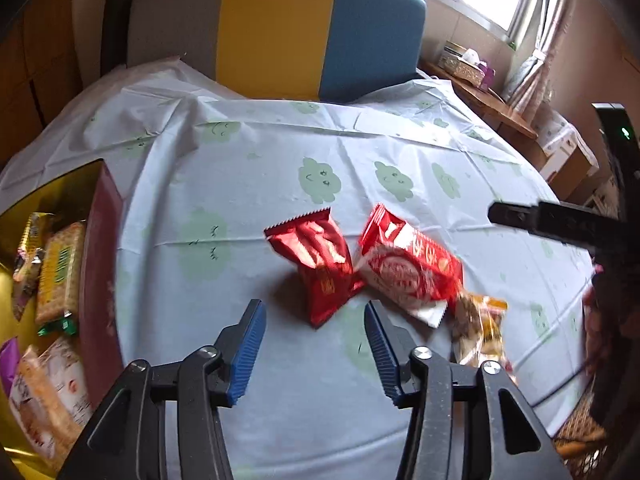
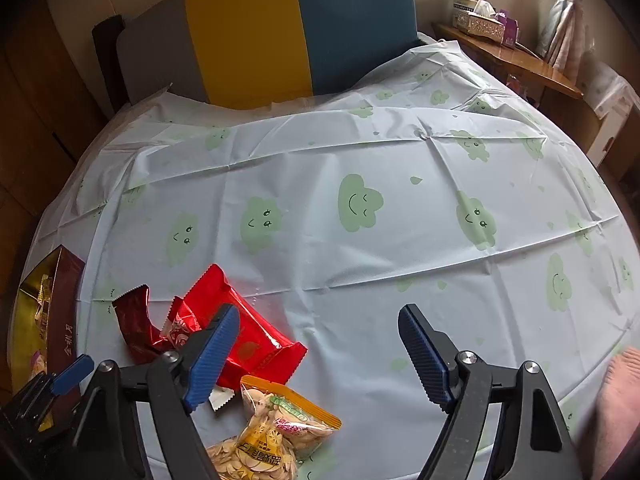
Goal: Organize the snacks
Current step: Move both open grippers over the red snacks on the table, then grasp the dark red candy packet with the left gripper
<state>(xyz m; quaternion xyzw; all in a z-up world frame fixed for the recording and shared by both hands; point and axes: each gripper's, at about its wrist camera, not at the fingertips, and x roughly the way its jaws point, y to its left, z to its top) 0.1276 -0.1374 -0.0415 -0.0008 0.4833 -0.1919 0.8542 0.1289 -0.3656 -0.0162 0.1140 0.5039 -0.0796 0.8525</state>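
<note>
Three snack packets lie close together on the cloud-print tablecloth [image 1: 280, 152]: a dark red packet [image 1: 320, 264], a red-and-white packet [image 1: 404, 268] and an orange seed packet [image 1: 480, 328]. My left gripper [image 1: 313, 307] hovers open just in front of the dark red packet, whose lower corner lies between the fingertips without touching the pads. In the right wrist view the same dark red packet [image 2: 136, 320], red packet [image 2: 248, 340] and seed packet [image 2: 272, 432] lie at lower left. My right gripper [image 2: 318, 314] stands open over bare cloth, its left finger in front of the red packet.
A maroon box with a gold inside [image 1: 100, 280] stands at the left and holds several snack packets. A grey, yellow and blue seat back [image 1: 280, 28] rises behind the table. A wooden shelf with a tissue box [image 2: 480, 20] is at far right. A pink sleeve [image 2: 624, 392] shows at lower right.
</note>
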